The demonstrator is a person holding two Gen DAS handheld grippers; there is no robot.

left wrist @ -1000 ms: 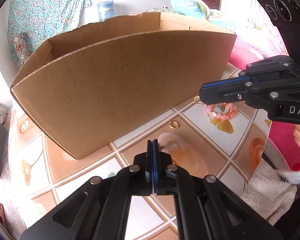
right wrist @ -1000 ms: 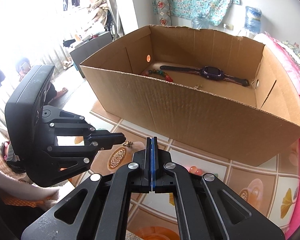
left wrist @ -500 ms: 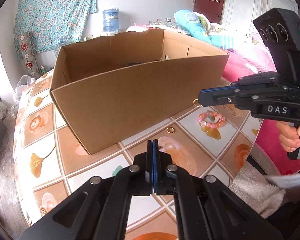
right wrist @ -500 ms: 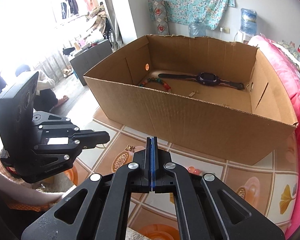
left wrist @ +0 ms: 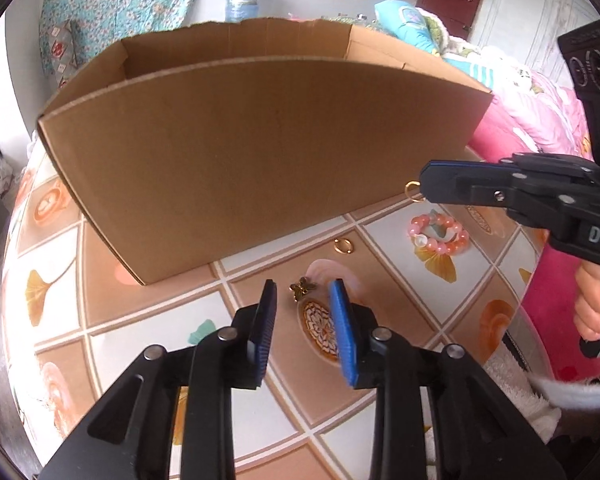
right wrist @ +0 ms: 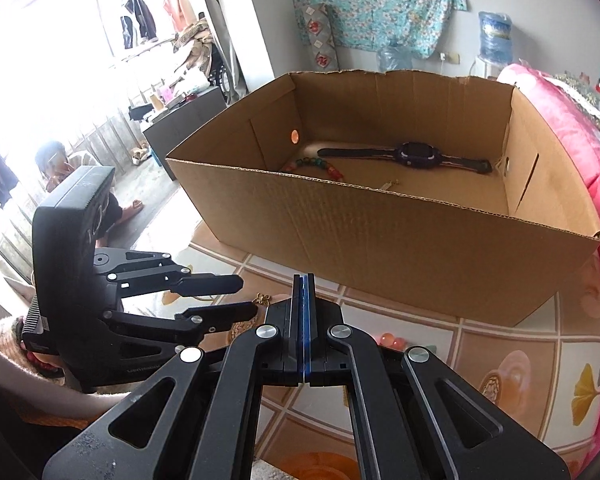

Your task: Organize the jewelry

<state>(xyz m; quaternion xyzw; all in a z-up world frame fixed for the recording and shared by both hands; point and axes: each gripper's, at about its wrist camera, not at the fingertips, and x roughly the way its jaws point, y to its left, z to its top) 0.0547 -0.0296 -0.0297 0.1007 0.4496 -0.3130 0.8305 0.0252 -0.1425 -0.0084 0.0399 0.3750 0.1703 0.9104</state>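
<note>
A small gold flower charm point(left wrist: 303, 288) point(right wrist: 264, 299) lies on the tiled table top point(left wrist: 148, 320), just ahead of my left gripper point(left wrist: 303, 294) point(right wrist: 247, 295). Its jaws are opening, with nothing pressed between the blue pads point(left wrist: 342, 320). Farther off lie a gold ring point(left wrist: 343, 245), a pink bead bracelet point(left wrist: 439, 233) point(right wrist: 388, 340) and a second gold ring point(left wrist: 413, 190). My right gripper point(right wrist: 304, 280) point(left wrist: 425, 184) is shut and empty, hanging over the second ring. The cardboard box point(left wrist: 260, 152) point(right wrist: 380, 240) holds a dark watch point(right wrist: 414, 156), a coloured bead bracelet point(right wrist: 312, 165) and a small gold piece point(right wrist: 390, 185).
A white towel point(left wrist: 512, 380) lies at the table's right edge, beside pink bedding point(left wrist: 540, 120). A hand point(left wrist: 596, 304) holds the right gripper's grip. A person point(right wrist: 56, 160) sits on the floor far to the left. The box fills the back of the table.
My left gripper's jaws have gone from shut to parted, and it has moved closer to the box and the flower charm. The right gripper stays shut and has hardly moved.
</note>
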